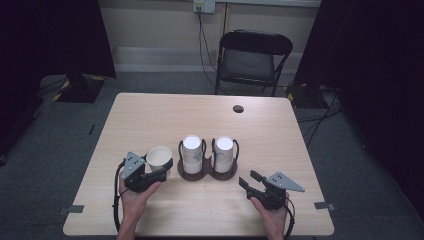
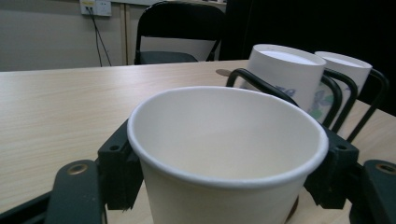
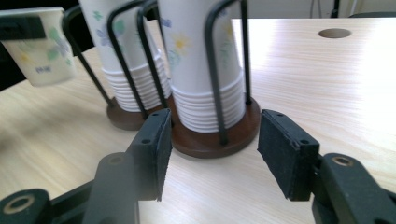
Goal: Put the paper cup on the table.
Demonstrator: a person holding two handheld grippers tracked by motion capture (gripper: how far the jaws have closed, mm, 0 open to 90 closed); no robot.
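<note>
1. Two stacks of upturned paper cups [image 1: 193,152] sitting in a dark wire-and-wood double holder [image 1: 207,171] mid-table [image 1: 150,115]; holder base largely screened by the cups in the high view, yet showing plainly in the right gripper view [image 3: 210,140] as a round brown disc with thin black hoops.
2. Gripping a single white paper cup [image 1: 159,156] between its pads, mouth up, just left of the holder: left gripper [image 1: 161,167]. Cup bottom cut off in the left gripper view [image 2: 224,154]; smooth rolled rim filling the foreground.
3. Resting unclenched near the table's front right, nothing between its pads: right gripper [image 1: 249,178], pads well apart in its own view [image 3: 212,149].
4. Showing faint floral print on the cup sides solely from the right gripper view.
</note>
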